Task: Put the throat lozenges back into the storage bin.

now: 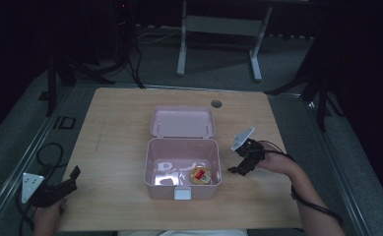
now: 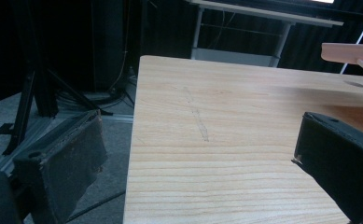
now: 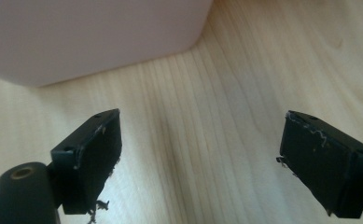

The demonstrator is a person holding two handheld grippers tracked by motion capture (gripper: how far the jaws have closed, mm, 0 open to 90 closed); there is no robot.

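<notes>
At the table's near left corner, the left gripper (image 1: 66,183) rests low with its 2 jaws spread wide and nothing between them; the left gripper view looks past them along the bare wooden table (image 2: 226,140). In the middle of the table sits a pink box (image 1: 181,167), its lid (image 1: 182,121) swung back flat behind it. A small round orange-lidded container (image 1: 200,175) lies inside, toward the box's front right corner. Just right of the box, the right gripper (image 1: 238,168) points down at the wood, jaws wide apart and empty, with the box's outer wall (image 3: 90,37) close ahead of them.
</notes>
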